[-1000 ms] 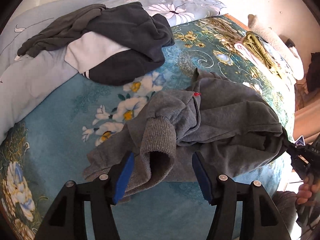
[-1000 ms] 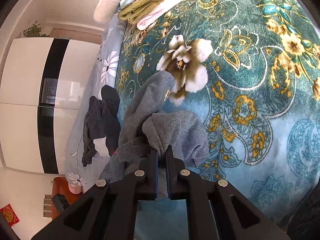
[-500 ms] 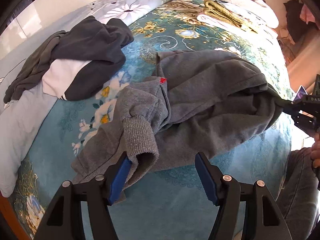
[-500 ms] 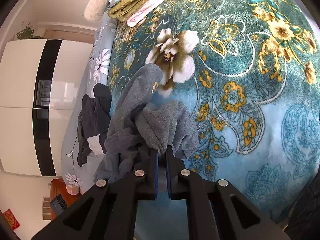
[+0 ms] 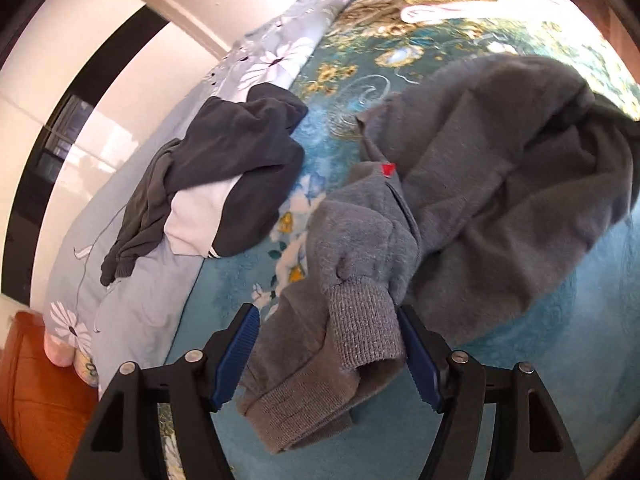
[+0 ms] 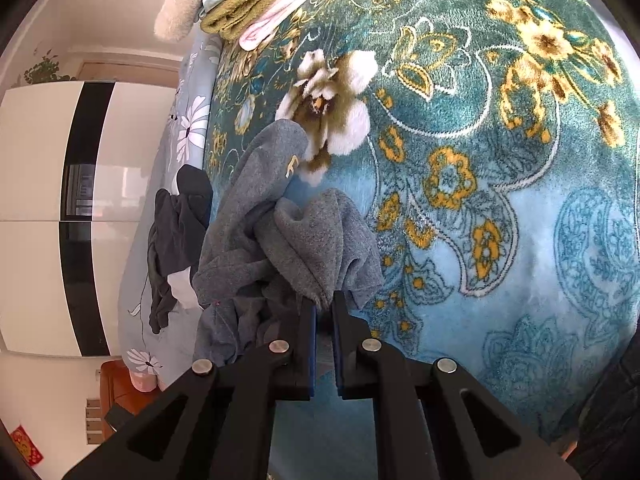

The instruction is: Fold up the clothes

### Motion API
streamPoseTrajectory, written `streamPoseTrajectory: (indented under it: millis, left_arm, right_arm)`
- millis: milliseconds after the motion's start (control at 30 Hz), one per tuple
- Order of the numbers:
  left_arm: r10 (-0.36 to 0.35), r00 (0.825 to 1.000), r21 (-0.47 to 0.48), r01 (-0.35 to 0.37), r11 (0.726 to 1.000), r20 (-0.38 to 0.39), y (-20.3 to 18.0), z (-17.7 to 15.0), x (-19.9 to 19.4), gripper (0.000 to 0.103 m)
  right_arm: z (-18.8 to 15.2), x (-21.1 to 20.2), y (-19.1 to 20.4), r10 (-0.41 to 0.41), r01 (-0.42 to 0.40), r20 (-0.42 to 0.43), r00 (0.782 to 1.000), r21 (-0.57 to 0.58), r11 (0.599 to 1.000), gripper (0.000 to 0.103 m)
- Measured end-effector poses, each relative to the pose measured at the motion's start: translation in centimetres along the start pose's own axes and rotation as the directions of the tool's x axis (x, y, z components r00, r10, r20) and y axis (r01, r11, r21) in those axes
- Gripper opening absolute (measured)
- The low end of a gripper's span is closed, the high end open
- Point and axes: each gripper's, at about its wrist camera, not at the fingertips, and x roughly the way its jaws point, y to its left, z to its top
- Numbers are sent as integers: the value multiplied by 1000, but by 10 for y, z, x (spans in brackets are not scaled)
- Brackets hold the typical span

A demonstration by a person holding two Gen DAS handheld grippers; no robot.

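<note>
A grey sweatshirt (image 5: 492, 184) lies crumpled on the teal floral blanket (image 5: 580, 344). Its ribbed cuff (image 5: 364, 328) sits between the fingers of my open left gripper (image 5: 332, 344), whose blue pads stand on either side of it. In the right wrist view my right gripper (image 6: 323, 308) is shut on a fold of the same grey sweatshirt (image 6: 316, 248), which bunches up in front of the jaws. A small red tag (image 5: 388, 168) shows on the sweatshirt.
A dark grey and white garment pile (image 5: 216, 184) lies to the left on a pale blue floral quilt (image 5: 132, 300). Folded clothes (image 6: 248, 12) are stacked at the far end of the bed. A white and black wardrobe (image 6: 48, 216) stands beyond. Wooden furniture (image 5: 36, 396) stands beside the bed.
My left gripper has moved in and swung left, so the ribbed cuff now sits between its open fingers. My right gripper stays shut on the sweatshirt, pulling it slightly.
</note>
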Motion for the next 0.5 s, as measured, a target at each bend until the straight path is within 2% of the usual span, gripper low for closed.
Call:
streamPoseTrajectory:
  millis: [33, 100, 133, 200, 233, 300, 367, 500]
  left_arm:
    - [10, 1000, -26, -10, 1000, 6, 8, 3, 1, 69]
    - [43, 999, -64, -42, 997, 9, 26, 8, 5, 23]
    - [66, 998, -75, -65, 995, 3, 35, 11, 8, 19]
    - [65, 998, -113, -65, 991, -1, 55, 19, 14, 14]
    - [63, 998, -136, -63, 989, -4, 66, 23, 17, 13]
    - [103, 995, -196, -101, 975, -3, 99, 35, 23, 11]
    - [121, 993, -286, -121, 951, -18, 143, 46, 31, 10]
    - [163, 981, -425, -193, 885, -106, 221, 58, 65, 10]
  right_arm:
    - [0, 0, 0, 0, 0, 0, 1000, 0, 1000, 8]
    - [0, 0, 0, -1, 1, 0, 1000, 1, 1000, 8]
    - [0, 1, 1, -2, 2, -2, 1000, 1, 1000, 8]
    - [0, 2, 1, -4, 4, -5, 1000, -1, 1000, 8]
    - [0, 3, 2, -4, 4, -7, 1000, -2, 1000, 8]
    - [0, 4, 3, -5, 5, -11, 1000, -4, 1000, 8]
    - [0, 4, 4, -9, 9, -13, 1000, -10, 1000, 8]
    - [0, 3, 6, -7, 7, -12, 1000, -17, 1000, 8]
